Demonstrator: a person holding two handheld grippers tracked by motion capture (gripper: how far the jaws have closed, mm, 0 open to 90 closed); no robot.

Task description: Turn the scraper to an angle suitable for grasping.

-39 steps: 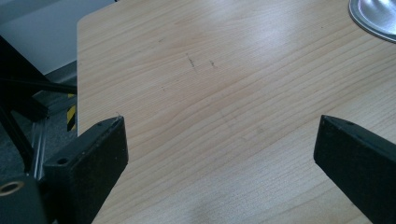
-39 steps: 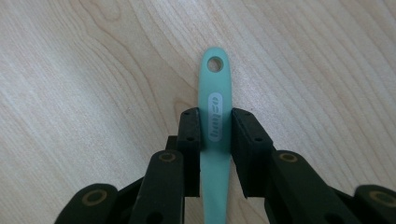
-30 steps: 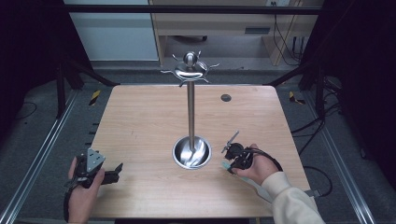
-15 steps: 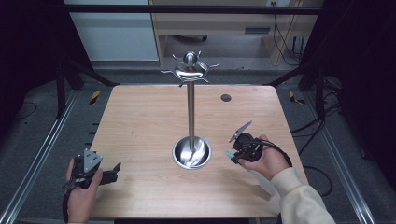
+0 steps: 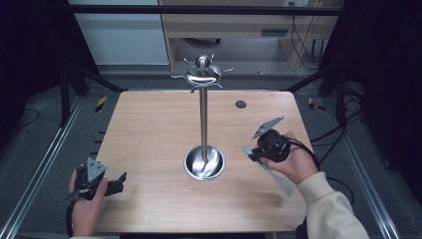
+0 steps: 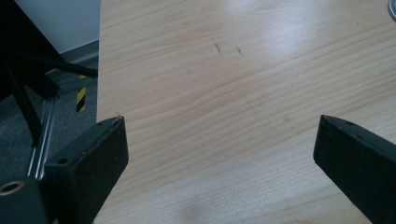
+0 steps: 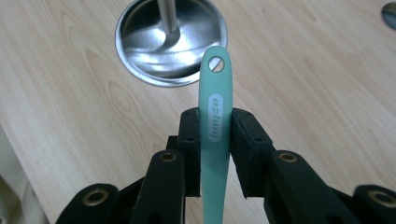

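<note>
My left tool [image 5: 115, 182] rests idle at the near left edge of the counter [image 5: 149, 129], jaws spread wide with nothing between them. At centre stands the steel hanging rack [image 5: 203, 107], its hooked crown high above the round base. To its right, my right tool [image 5: 255, 153] is clamped on the handle of a mint-green utensil [image 7: 215, 121], held above the counter with its holed end toward the base. The carrying step looks under way; next I judge the hole must be lifted to a hook.
</note>
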